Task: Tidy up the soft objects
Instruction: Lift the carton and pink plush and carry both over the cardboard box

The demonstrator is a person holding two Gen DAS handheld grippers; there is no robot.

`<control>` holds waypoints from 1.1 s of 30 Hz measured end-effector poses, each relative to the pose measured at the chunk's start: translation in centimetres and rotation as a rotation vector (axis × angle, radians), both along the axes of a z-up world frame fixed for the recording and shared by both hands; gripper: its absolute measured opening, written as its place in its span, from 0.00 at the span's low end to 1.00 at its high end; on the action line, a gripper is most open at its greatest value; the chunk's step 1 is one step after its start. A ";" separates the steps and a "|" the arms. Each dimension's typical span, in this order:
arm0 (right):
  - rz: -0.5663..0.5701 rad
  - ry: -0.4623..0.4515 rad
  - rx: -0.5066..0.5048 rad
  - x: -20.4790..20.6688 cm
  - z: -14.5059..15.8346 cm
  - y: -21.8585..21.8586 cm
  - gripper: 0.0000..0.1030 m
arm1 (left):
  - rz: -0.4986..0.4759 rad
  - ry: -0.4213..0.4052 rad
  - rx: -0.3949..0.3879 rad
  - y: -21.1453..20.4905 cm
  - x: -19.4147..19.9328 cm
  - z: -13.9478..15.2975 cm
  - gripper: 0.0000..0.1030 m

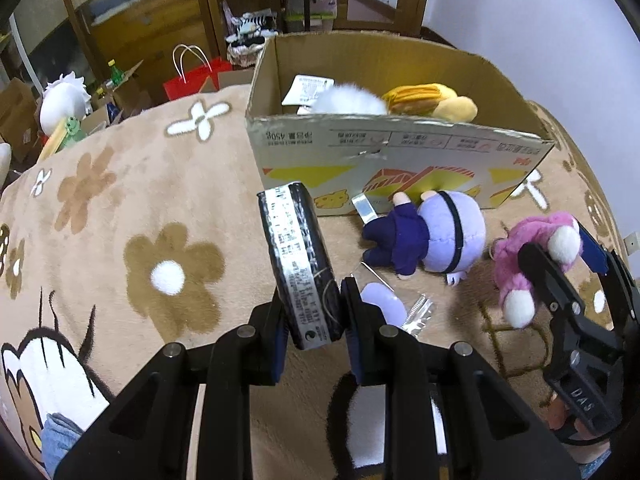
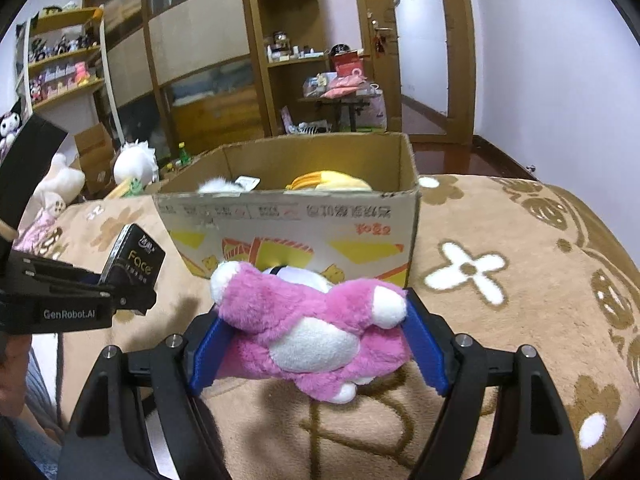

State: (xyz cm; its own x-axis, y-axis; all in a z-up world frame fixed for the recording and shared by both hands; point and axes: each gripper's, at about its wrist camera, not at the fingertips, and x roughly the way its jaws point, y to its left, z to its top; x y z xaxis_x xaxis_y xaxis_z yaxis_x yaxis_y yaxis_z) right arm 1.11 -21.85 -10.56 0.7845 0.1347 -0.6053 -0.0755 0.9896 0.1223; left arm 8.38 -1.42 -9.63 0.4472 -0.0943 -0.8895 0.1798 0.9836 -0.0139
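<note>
My left gripper (image 1: 314,312) is shut on a black pack with a white printed label (image 1: 298,256), lifted above the blanket; it shows in the right wrist view as a black "Face" pack (image 2: 134,262). My right gripper (image 2: 316,344) is shut on a pink and white plush toy (image 2: 312,332), which hangs at the right of the left wrist view as the same pink plush (image 1: 528,256). A purple-haired doll in dark blue (image 1: 428,236) lies on the blanket before the cardboard box (image 1: 400,160). Inside the box sit a white fluffy toy (image 1: 348,100) and a yellow plush (image 1: 432,102).
A tan flower-patterned blanket (image 1: 132,208) covers the surface. A small clear packet (image 1: 416,314) and a lilac piece (image 1: 380,304) lie near my left fingers. Beyond the blanket's edge are a red paper bag (image 1: 192,80), open boxes, a white plush (image 1: 64,100) and wooden shelves (image 2: 288,40).
</note>
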 end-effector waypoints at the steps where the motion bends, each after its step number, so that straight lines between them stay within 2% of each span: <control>1: -0.003 -0.007 0.004 -0.1 0.2 -0.1 0.81 | 0.000 -0.011 0.001 0.0 -0.3 0.1 0.23; 21: -0.031 -0.183 0.006 -1.9 5.4 -1.0 0.81 | -0.007 -0.267 -0.031 -0.9 -2.5 4.9 0.23; 33: -0.023 -0.262 0.009 -1.5 7.1 -1.1 0.81 | -0.034 -0.357 -0.042 -1.8 -2.3 7.1 0.23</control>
State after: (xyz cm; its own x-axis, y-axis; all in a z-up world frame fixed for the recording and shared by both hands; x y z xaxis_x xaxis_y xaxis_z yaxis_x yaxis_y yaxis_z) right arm -0.37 -22.99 -3.50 0.9171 0.1197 -0.3803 -0.0836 0.9904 0.1101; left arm 6.08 -3.22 -2.56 0.7248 -0.1478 -0.6729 0.2136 0.9768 0.0155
